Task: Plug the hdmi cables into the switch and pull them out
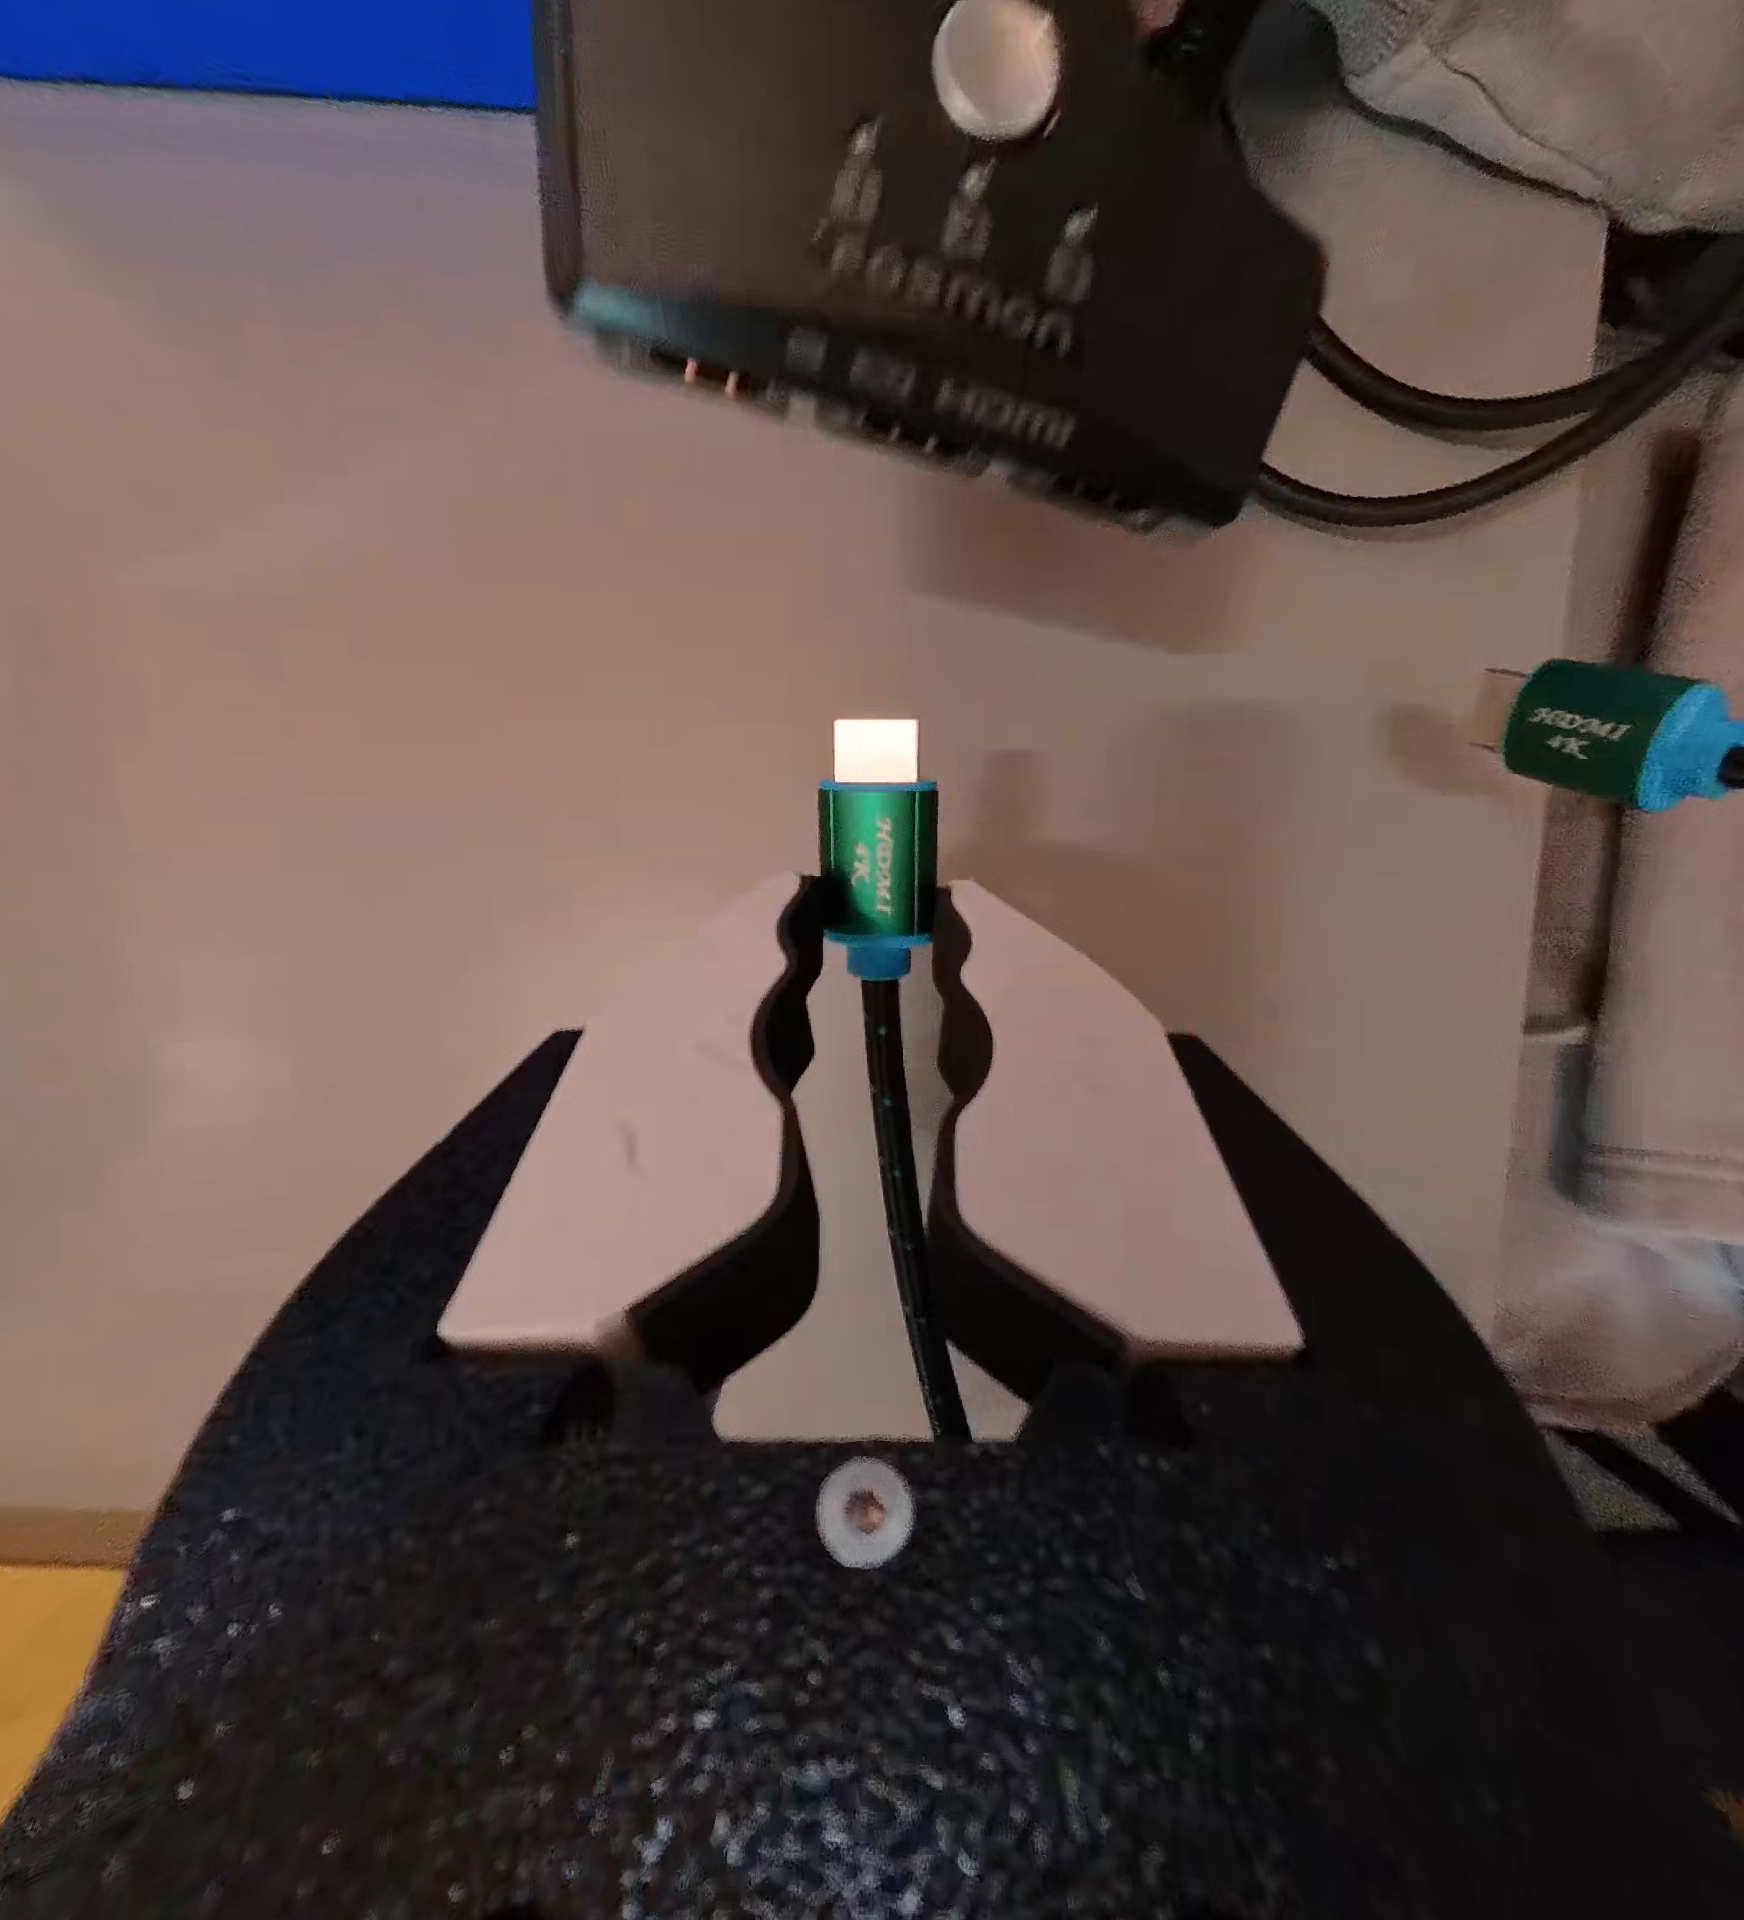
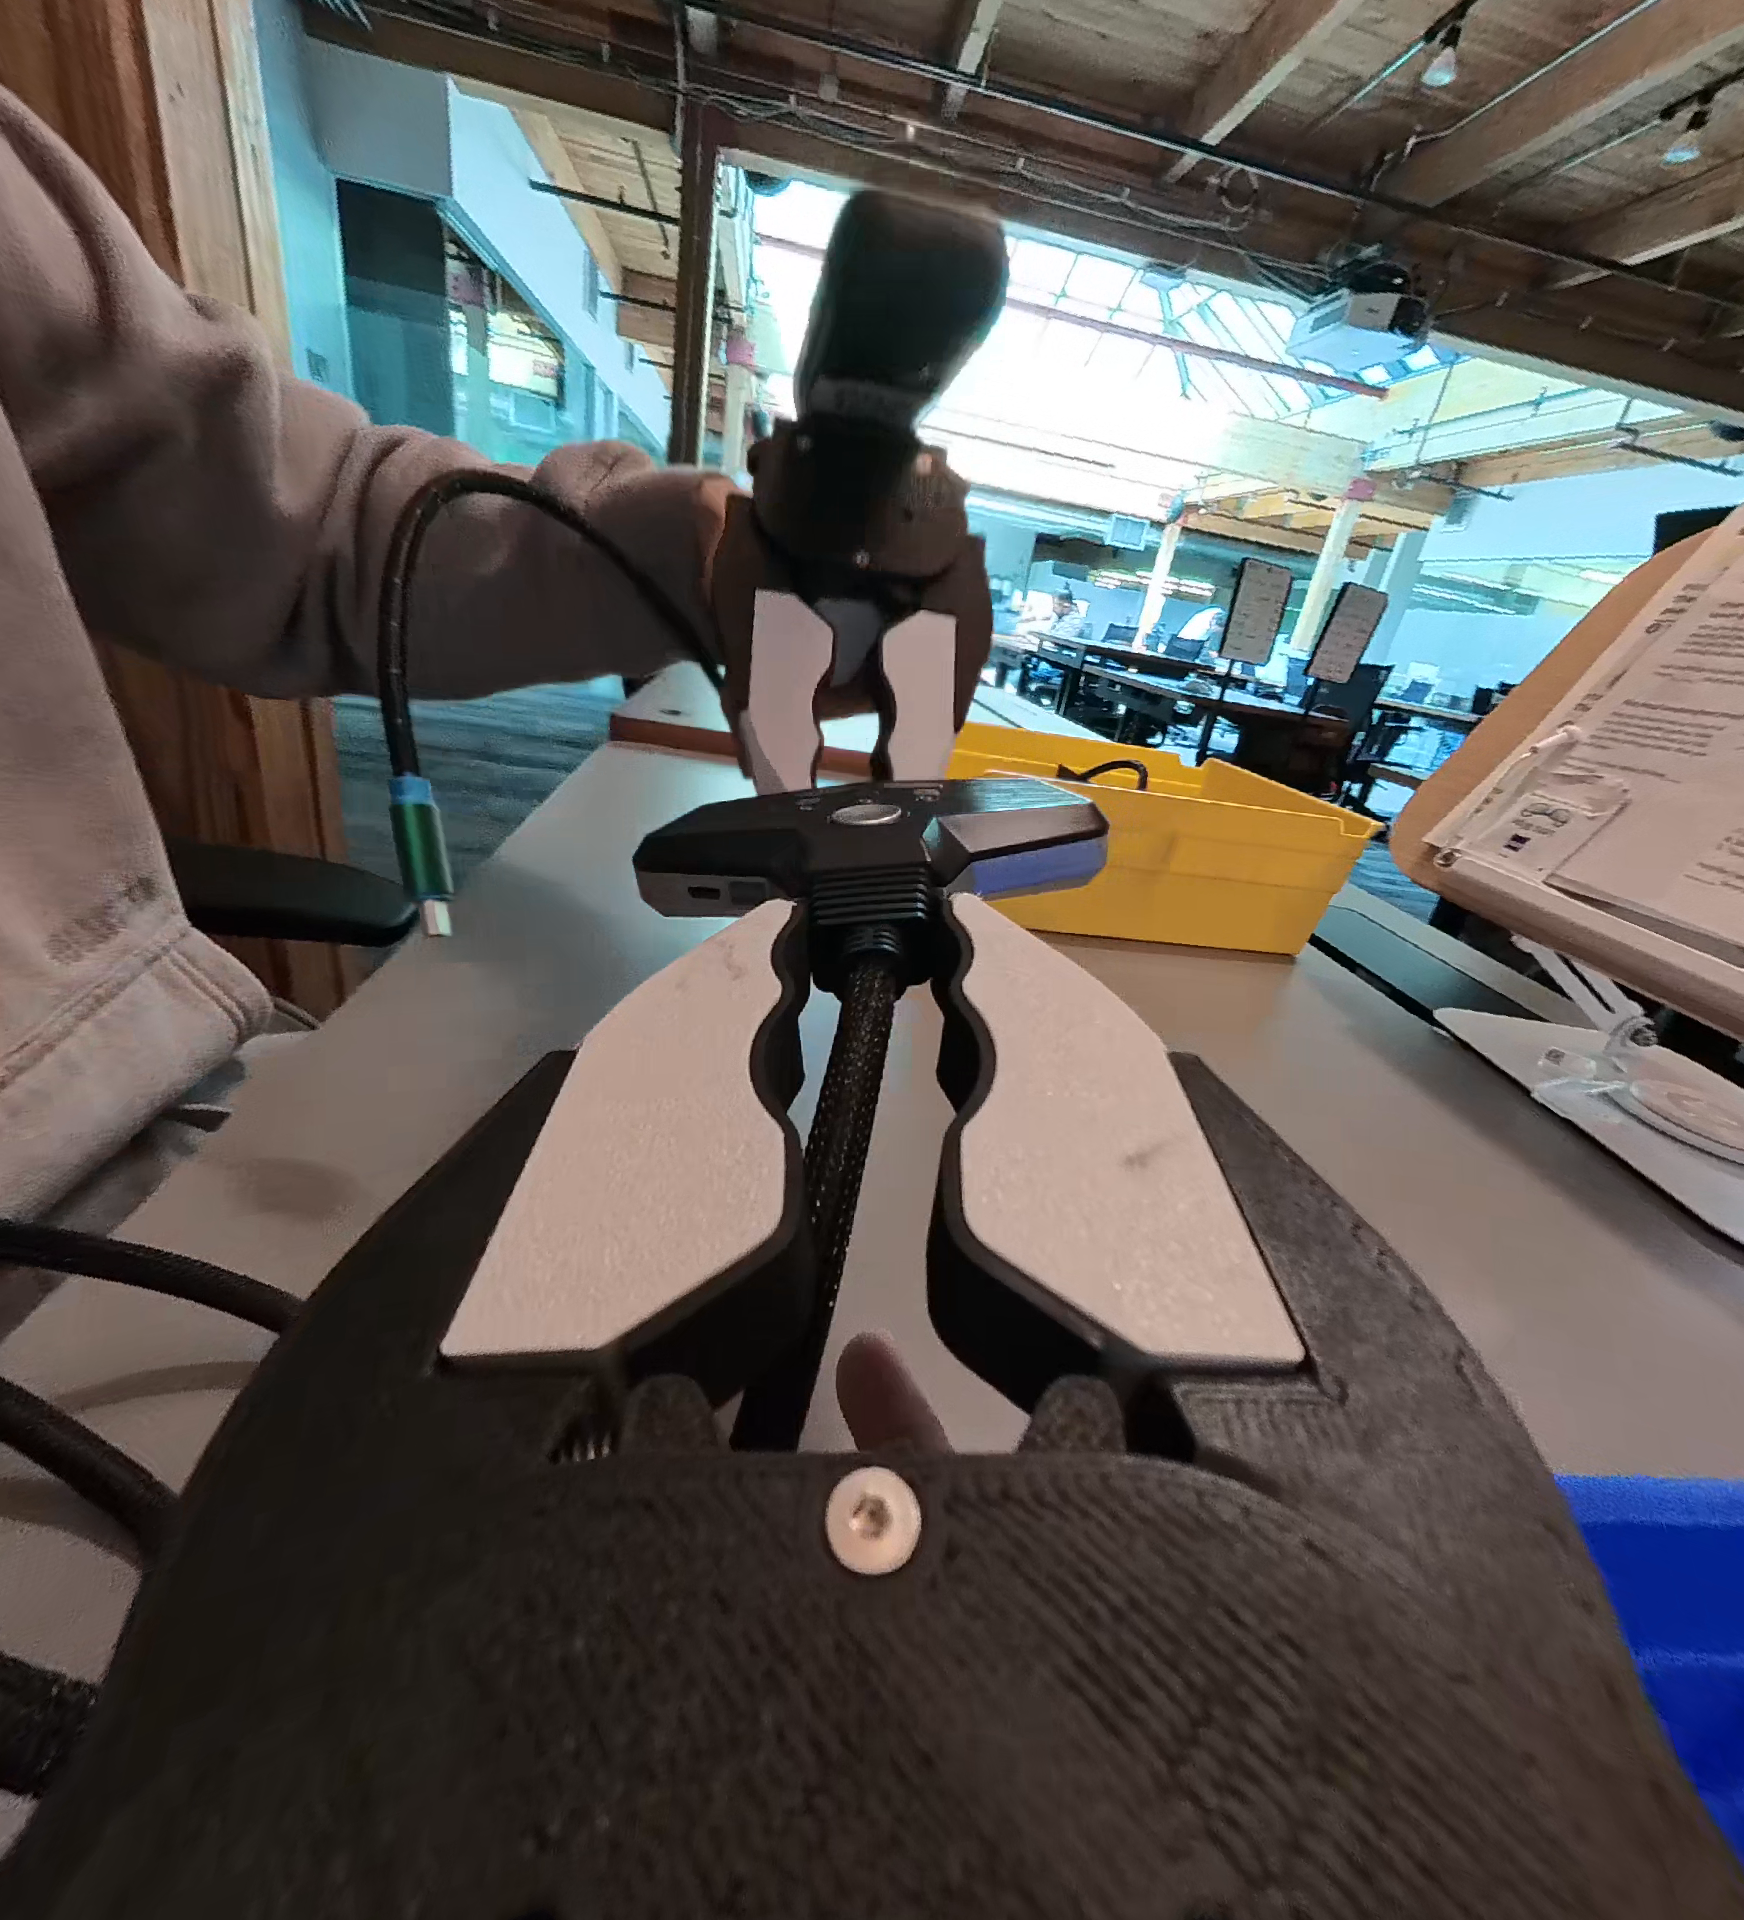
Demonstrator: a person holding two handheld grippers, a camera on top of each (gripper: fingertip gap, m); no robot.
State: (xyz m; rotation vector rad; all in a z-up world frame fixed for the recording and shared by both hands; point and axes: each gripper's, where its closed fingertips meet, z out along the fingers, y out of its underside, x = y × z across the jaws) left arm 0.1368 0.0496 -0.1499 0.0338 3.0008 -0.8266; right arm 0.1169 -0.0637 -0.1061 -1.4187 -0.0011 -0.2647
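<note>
My left gripper (image 1: 873,891) is shut on a green HDMI plug (image 1: 874,847), whose bright metal tip points at the port side of the black switch (image 1: 909,260). A gap separates tip and ports. The switch looks blurred. My right gripper (image 2: 868,912) is shut on the ribbed cable neck of the switch (image 2: 868,836) and holds it above the table. In the right wrist view the left gripper (image 2: 847,764) hangs just beyond the switch. A second green HDMI plug (image 1: 1616,743) dangles free to the side; it also shows in the right wrist view (image 2: 421,842).
A grey table (image 2: 1367,1143) lies under everything. A yellow bin (image 2: 1211,862) stands behind the switch. A document stand with papers (image 2: 1626,727) is on the right. A person's beige sleeve (image 2: 172,499) and black cables (image 2: 37,1299) are on the left. A blue object (image 2: 1730,1662) sits at the near right.
</note>
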